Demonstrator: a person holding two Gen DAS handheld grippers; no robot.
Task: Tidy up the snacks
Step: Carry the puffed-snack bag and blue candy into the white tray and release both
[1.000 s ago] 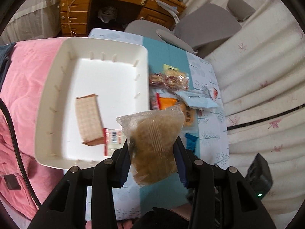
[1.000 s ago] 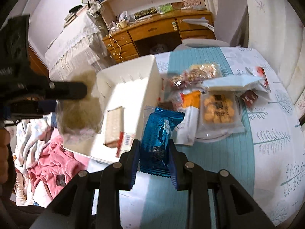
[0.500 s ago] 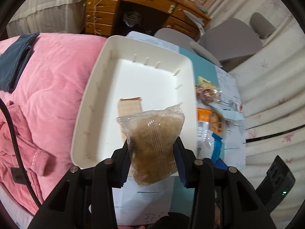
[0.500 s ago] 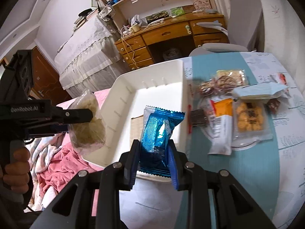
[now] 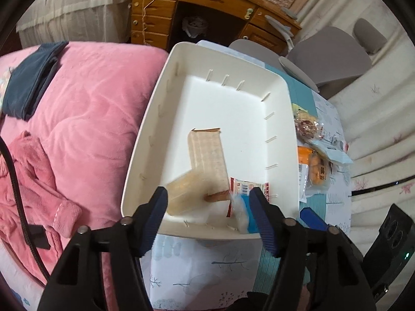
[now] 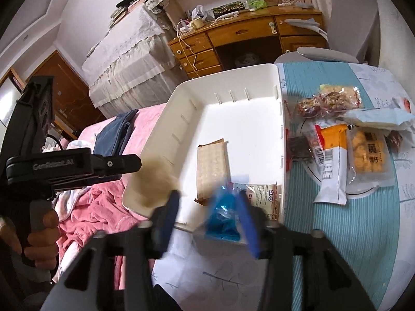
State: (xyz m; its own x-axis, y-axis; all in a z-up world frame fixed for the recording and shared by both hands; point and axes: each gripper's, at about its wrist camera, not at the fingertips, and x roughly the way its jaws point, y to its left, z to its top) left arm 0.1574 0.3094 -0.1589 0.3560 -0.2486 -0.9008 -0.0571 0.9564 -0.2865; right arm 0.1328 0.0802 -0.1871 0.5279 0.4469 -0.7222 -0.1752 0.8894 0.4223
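Note:
A white tray lies at the table's left edge. My left gripper is open above its near end; the clear bag of brown snack is loose and blurred, falling into the tray, and shows blurred in the right wrist view. My right gripper is open; the blue packet is blurred, dropping at the tray's near right corner. A tan cracker pack and a red-and-white wafer pack lie in the tray.
Several snack packs lie on the teal runner right of the tray: an orange pack, a clear cookie pack, a nut-bar bag. A pink blanket lies left of the tray. A wooden desk and grey chair stand beyond.
Both grippers opened over the tray's near end. The brown snack bag and the blue packet left the jaws and are falling into the tray.

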